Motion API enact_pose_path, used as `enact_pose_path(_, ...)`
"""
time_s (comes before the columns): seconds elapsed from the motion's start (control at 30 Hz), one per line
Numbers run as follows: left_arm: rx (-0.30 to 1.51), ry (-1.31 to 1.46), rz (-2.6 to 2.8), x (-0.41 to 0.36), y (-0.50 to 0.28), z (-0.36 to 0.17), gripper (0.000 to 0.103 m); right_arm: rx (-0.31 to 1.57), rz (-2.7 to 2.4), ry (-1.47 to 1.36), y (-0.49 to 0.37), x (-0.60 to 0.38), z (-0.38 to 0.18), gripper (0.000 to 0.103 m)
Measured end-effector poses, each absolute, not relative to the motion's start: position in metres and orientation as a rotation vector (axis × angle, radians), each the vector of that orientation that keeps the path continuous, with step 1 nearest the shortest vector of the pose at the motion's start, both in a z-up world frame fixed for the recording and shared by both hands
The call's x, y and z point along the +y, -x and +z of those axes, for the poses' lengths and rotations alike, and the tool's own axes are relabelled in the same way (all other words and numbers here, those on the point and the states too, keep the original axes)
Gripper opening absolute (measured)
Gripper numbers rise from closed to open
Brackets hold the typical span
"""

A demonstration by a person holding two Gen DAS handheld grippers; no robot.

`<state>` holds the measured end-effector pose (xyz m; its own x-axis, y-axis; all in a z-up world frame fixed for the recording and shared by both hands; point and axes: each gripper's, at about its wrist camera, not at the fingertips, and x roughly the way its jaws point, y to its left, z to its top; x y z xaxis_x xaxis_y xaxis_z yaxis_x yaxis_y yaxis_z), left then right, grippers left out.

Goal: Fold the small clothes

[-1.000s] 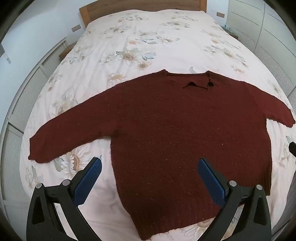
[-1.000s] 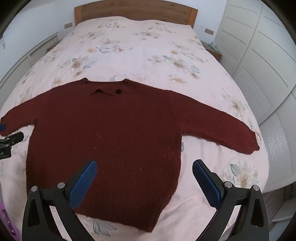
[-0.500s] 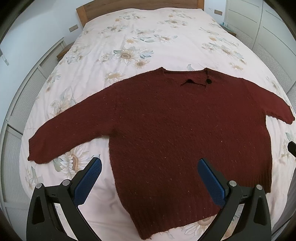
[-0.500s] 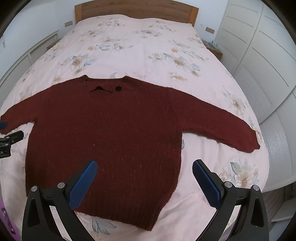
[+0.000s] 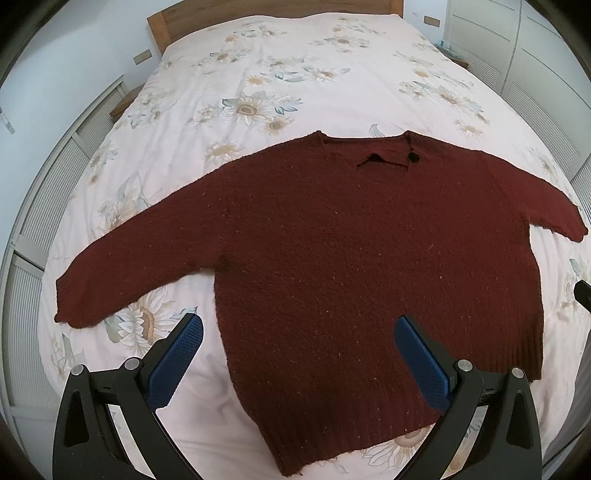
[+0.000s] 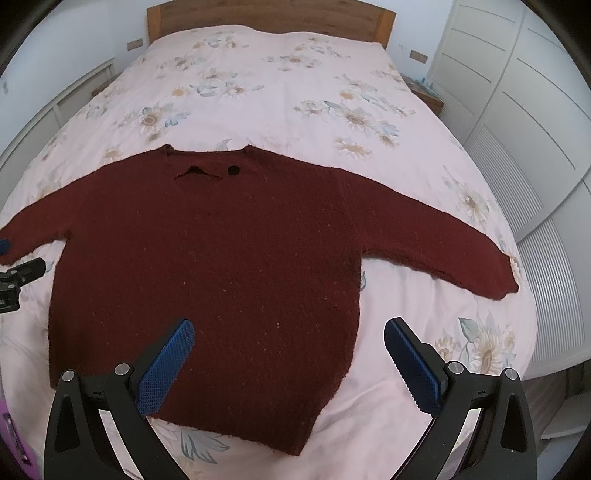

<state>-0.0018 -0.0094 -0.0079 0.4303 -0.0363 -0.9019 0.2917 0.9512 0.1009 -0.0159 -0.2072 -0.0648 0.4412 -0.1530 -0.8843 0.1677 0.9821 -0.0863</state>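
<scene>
A dark red knitted sweater (image 5: 369, 266) (image 6: 221, 266) lies flat on the bed, neck away from me, both sleeves spread out sideways. A black button (image 5: 413, 157) sits by the collar slit. My left gripper (image 5: 298, 325) hovers open above the sweater's lower left body, blue pads wide apart and nothing between them. My right gripper (image 6: 288, 328) is open too, above the lower right body near the side seam. The left sleeve cuff (image 5: 74, 299) and right sleeve cuff (image 6: 495, 280) rest on the duvet.
The bed has a pale floral duvet (image 5: 280, 74) and a wooden headboard (image 6: 266, 14). White wardrobe doors (image 6: 517, 92) stand at the right, slatted white panels (image 5: 44, 206) at the left. The other gripper's tip (image 6: 18, 273) shows at the right wrist view's left edge.
Both grippers have drawn slightly forward and lower toward the sweater, which looks a little larger. Their fingers stay open. The sweater has not moved.
</scene>
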Motion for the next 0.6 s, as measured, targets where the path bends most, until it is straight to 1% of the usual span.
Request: enact_pose_path(0.6, 1.109, -0.278, -0.213, -0.0116, 0.0019, -0.0087, 0.102, 1.099, -0.208, 0.001, 0.0180, -0.2102, -0.0614, 0.103)
